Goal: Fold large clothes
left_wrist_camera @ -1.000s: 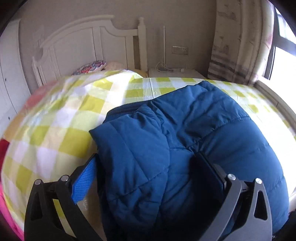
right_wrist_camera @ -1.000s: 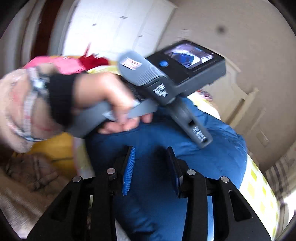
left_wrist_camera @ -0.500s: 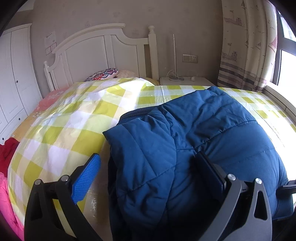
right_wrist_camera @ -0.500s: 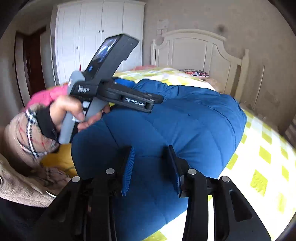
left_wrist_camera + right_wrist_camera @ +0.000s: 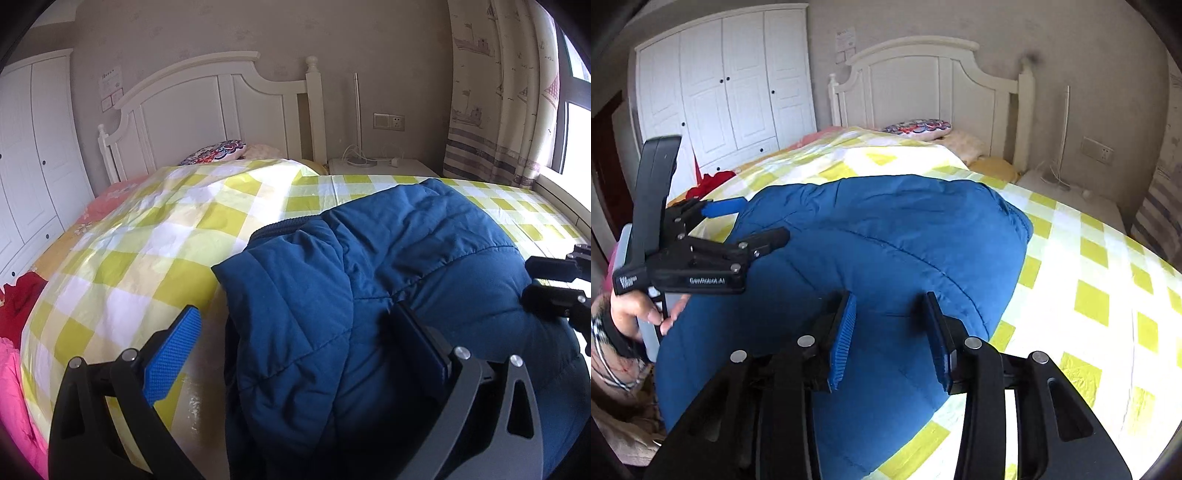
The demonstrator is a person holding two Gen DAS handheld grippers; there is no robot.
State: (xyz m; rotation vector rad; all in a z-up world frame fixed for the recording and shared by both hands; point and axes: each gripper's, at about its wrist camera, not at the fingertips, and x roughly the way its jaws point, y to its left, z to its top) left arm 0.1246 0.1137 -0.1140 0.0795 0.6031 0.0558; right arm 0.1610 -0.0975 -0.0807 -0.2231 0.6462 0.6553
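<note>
A blue quilted puffer jacket (image 5: 388, 295) lies folded in a thick bundle on the yellow-and-white checked bedspread (image 5: 147, 251); it also fills the right wrist view (image 5: 886, 251). My left gripper (image 5: 295, 343) is wide open just above the jacket's left near part, holding nothing. My right gripper (image 5: 890, 339) is open and empty, with its jaws over the jacket's near right part. The left gripper and the hand holding it show at the left of the right wrist view (image 5: 713, 225). The right gripper's tips show at the right edge of the left wrist view (image 5: 557, 284).
A white headboard (image 5: 207, 110) and pillows (image 5: 218, 152) are at the far end. A nightstand (image 5: 380, 168) and a curtain (image 5: 495, 92) stand at the right. A white wardrobe (image 5: 727, 85) is on the left. Red and pink clothes (image 5: 14, 332) lie at the bed's left edge.
Both grippers have pulled back and levelled out over the jacket. The left hand has swung away to the left of the right wrist view. The jacket has stayed in place.
</note>
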